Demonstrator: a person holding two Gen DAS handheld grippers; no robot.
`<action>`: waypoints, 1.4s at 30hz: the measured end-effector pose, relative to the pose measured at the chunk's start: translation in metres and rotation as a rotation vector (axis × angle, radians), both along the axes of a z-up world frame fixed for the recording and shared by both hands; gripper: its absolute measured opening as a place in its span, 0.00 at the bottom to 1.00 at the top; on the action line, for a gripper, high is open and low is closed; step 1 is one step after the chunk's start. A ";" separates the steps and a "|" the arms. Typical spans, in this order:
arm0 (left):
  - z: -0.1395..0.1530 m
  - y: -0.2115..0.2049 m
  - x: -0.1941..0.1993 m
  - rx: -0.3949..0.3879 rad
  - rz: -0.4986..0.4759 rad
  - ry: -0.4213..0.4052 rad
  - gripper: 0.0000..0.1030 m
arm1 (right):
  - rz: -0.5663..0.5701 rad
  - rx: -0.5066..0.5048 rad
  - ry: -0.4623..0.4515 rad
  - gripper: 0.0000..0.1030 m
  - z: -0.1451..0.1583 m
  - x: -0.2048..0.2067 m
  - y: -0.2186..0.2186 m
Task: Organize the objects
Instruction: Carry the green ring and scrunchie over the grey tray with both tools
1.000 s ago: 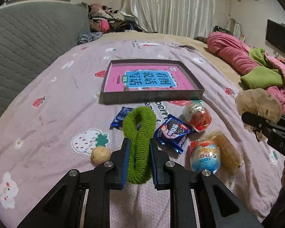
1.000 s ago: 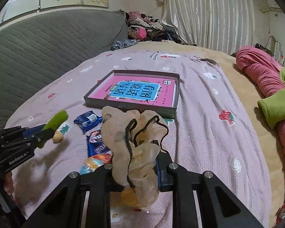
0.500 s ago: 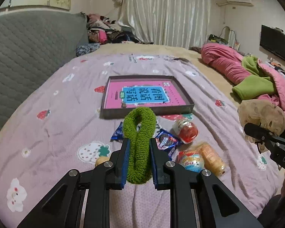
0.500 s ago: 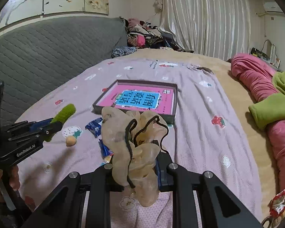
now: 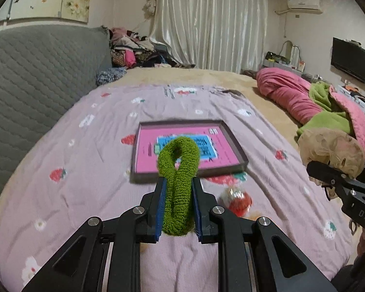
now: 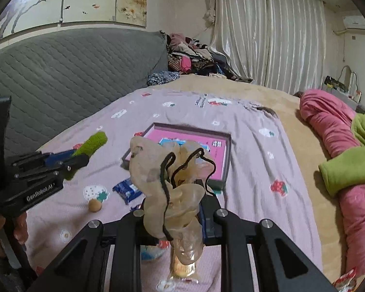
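Observation:
My left gripper (image 5: pixel 177 189) is shut on a green fuzzy scrunchie (image 5: pixel 178 168) and holds it above the bed, short of the shallow grey box with a pink bottom (image 5: pixel 189 168). My right gripper (image 6: pixel 175 202) is shut on a beige sheer scrunchie with black cord (image 6: pixel 172 177), also held in the air. The box also shows in the right wrist view (image 6: pixel 227 160). The left gripper (image 6: pixel 68 163) shows at the left of the right wrist view with the green scrunchie (image 6: pixel 92 143). The right gripper with the beige scrunchie (image 5: pixel 331 148) shows at the right of the left wrist view.
On the strawberry-print sheet (image 6: pixel 255 194) lie a blue snack packet (image 6: pixel 129 189), a walnut-like ball (image 6: pixel 95 205), a red-topped jelly cup (image 5: pixel 238 198) and other snacks under the grippers. A pink quilt and green blanket (image 6: pixel 348 170) lie at the right. A grey quilted headboard (image 6: pixel 60 73) is at the left.
Both grippers have risen and pulled back from the bed with their scrunchies still held. The snacks have dropped lower in both views.

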State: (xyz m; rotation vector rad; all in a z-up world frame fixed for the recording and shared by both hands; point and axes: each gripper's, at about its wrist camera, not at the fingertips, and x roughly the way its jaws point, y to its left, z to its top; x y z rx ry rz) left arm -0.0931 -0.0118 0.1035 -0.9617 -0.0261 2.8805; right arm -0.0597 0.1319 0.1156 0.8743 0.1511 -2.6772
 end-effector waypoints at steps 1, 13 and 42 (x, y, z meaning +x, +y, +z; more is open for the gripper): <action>0.005 -0.001 -0.004 0.000 0.001 0.005 0.20 | 0.002 -0.004 0.007 0.22 0.003 -0.003 0.000; 0.052 0.002 -0.062 -0.022 -0.015 0.043 0.20 | 0.026 -0.013 0.048 0.22 0.034 -0.059 0.000; -0.041 0.023 -0.277 0.022 0.042 -0.004 0.20 | -0.001 -0.107 -0.053 0.22 -0.046 -0.254 0.005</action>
